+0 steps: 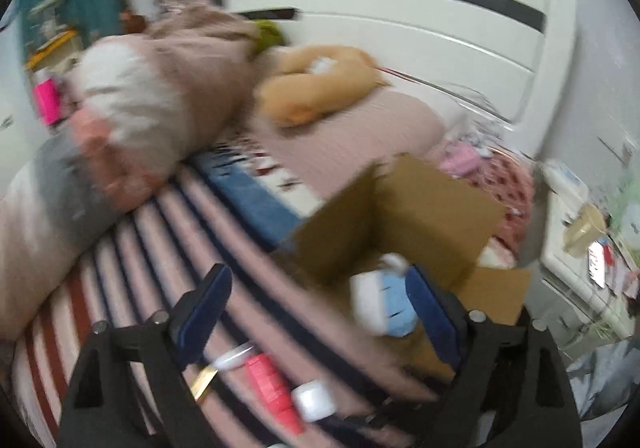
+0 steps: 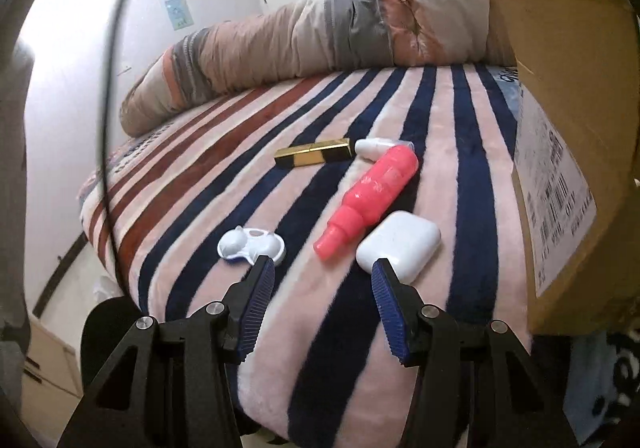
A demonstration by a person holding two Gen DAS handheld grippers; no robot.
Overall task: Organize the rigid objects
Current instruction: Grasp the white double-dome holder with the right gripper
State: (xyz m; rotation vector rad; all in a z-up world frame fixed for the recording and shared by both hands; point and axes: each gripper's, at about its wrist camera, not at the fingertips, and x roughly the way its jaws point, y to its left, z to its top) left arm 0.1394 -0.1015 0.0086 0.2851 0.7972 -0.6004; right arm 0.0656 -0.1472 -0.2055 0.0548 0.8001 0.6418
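Observation:
In the blurred left wrist view my left gripper [image 1: 316, 308] is open above the striped blanket, its right finger beside a white and light-blue object [image 1: 384, 302] at the open cardboard box [image 1: 424, 215]; touching or apart, I cannot tell. Below lie a pink bottle [image 1: 272, 384], a white case [image 1: 314, 400] and a gold tube [image 1: 204, 380]. In the right wrist view my right gripper [image 2: 322, 276] is open and empty, just short of the white earbud case [image 2: 398, 244]. The pink bottle [image 2: 370, 193], gold-black lipstick tube [image 2: 314, 152], a small white bottle [image 2: 372, 147] and a white-blue contact-lens case [image 2: 252, 244] lie on the blanket.
The cardboard box's side [image 2: 560, 167] stands at the right of the bed. A rolled duvet [image 2: 312, 35] lies along the far side. A plush toy [image 1: 316, 87] and pink pillow [image 1: 360, 135] sit by the white headboard [image 1: 400, 7]. A cluttered nightstand [image 1: 580, 248] is right.

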